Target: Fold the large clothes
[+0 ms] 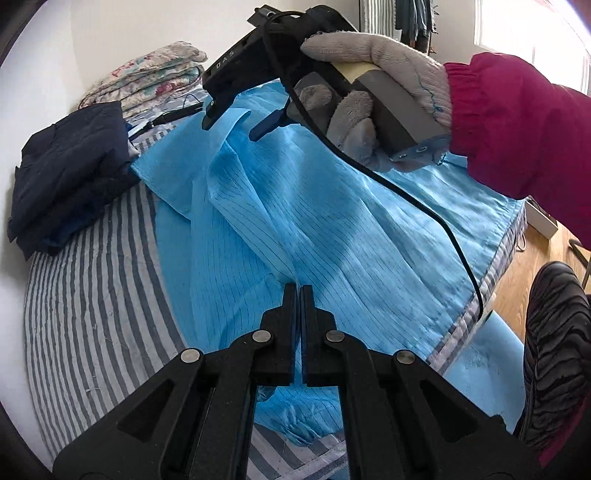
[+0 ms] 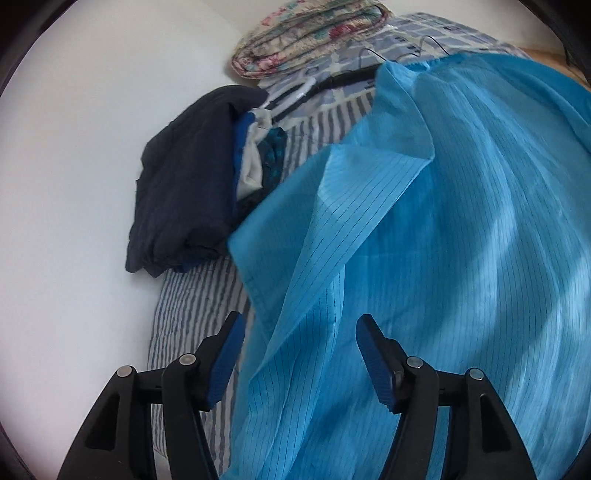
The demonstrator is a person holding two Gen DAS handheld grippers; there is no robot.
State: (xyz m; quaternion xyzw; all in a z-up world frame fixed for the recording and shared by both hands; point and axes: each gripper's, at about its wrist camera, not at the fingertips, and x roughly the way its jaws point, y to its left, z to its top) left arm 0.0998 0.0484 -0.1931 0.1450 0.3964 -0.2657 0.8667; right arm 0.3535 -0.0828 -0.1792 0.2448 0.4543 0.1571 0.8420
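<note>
A large light blue pinstriped garment [image 1: 303, 206] lies spread and creased over the striped bed [image 1: 96, 295]. My left gripper [image 1: 298, 291] is shut, its tips pinching a fold of the blue fabric near the garment's lower part. My right gripper [image 1: 231, 123], held by a gloved hand [image 1: 369, 51], hovers open above the garment's far end. In the right wrist view the right gripper [image 2: 299, 325] is open and empty, its blue pads [image 2: 373, 354] on either side of a raised ridge of the blue garment [image 2: 443, 240] without closing on it.
A folded dark navy stack of clothes [image 1: 70, 173] sits at the bed's left against the white wall, also in the right wrist view [image 2: 184, 177]. A floral quilt [image 2: 314, 33] and a black cable [image 1: 173, 114] lie at the bed's head. Wooden floor [image 1: 524, 266] lies right of the bed.
</note>
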